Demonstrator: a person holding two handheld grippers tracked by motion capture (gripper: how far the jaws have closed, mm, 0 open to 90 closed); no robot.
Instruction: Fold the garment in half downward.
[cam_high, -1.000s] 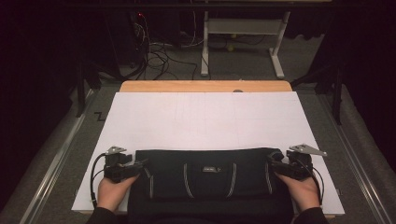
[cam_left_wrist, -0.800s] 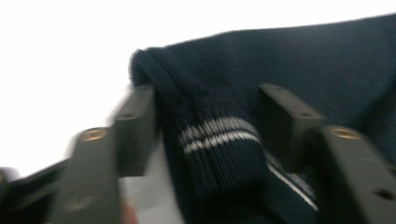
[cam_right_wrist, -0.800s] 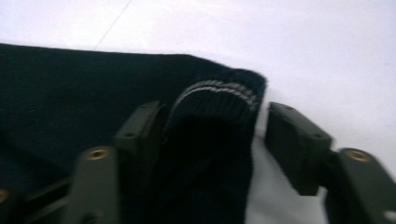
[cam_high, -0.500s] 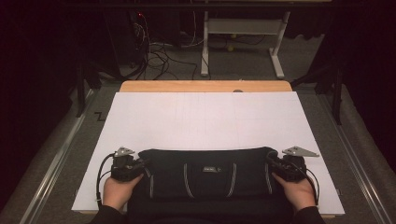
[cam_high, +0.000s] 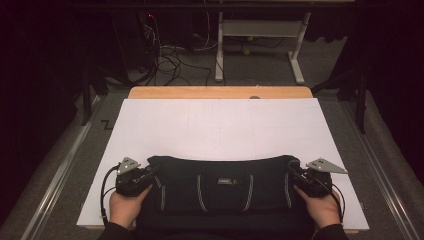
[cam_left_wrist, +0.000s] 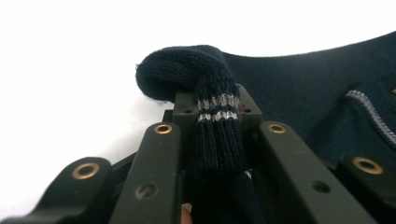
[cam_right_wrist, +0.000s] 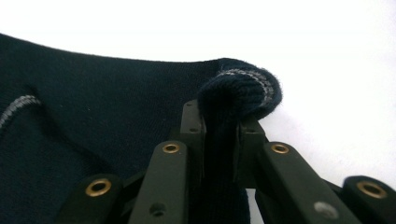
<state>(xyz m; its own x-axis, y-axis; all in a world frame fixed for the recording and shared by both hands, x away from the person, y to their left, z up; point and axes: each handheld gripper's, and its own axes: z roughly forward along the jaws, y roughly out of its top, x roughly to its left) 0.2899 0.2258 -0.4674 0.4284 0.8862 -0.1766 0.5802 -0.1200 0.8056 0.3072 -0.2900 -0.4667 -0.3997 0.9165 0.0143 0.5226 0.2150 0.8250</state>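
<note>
Pinching ribbed, grey-striped knit garment (cam_high: 225, 187)

High view: dim dark surround, evenly lit white sheet-covered desk (cam_high: 220, 125) at centre. Gripper views: background blown out white, near jaws soft.

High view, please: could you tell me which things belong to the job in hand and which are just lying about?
In the job:
- dark knit garment
- left gripper, pinching its left end
- right gripper, pinching its right end
- white sheet underneath

Lying about:
- cables on the floor
- white desk frame
</note>
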